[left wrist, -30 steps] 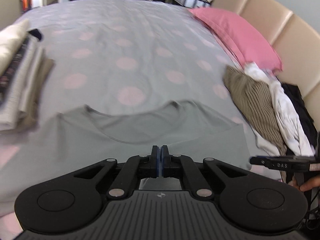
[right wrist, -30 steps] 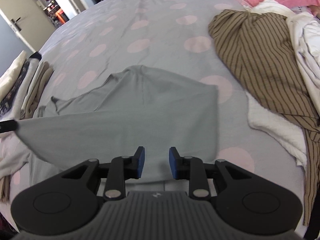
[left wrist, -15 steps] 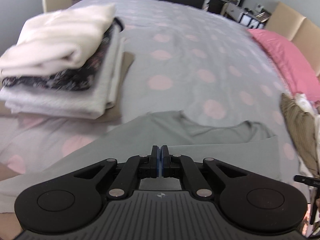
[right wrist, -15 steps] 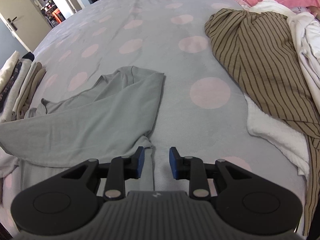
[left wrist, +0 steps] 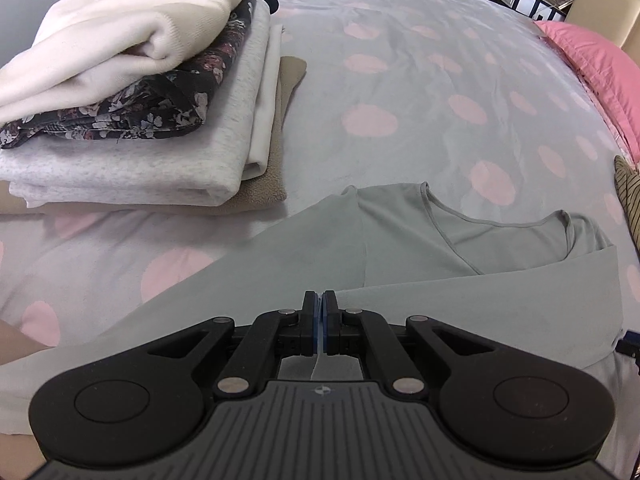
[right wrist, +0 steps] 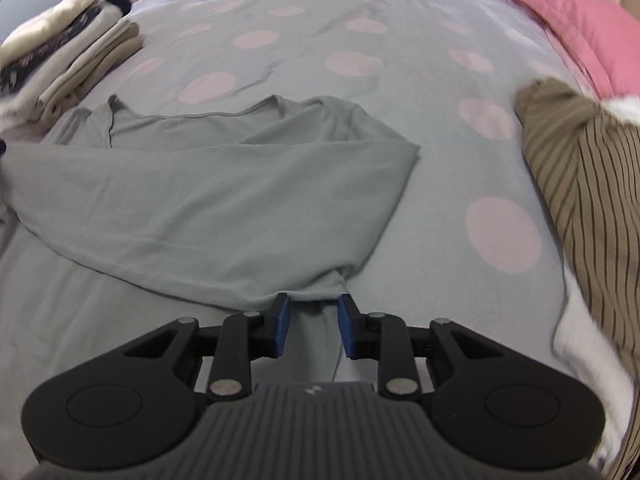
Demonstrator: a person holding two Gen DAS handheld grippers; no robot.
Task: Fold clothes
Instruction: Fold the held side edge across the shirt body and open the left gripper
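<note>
Grey tee (right wrist: 208,200) lay part-folded near the bed's (left wrist: 420,80) foot edge. Left gripper (left wrist: 321,320) was pinched tight on its fabric; right gripper (right wrist: 313,326) gaped, holding nothing. Striped shirt (right wrist: 580,184) remained unfolded.

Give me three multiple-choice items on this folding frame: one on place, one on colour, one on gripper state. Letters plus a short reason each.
1. Where does the stack of folded clothes lie relative to the grey T-shirt?
A. to its left
B. on top of it
C. to its right

2. What colour is the pillow?
A. blue
B. pink
C. white

3. How do the grippers stand?
A. both open
B. left open, right shut
C. left gripper shut on the shirt, right gripper open

Answers:
1 A, the stack sits at the left edge in both views.
2 B, plainly pink by the headboard.
3 C, left pads meet on fabric; right pads stand apart.
</note>
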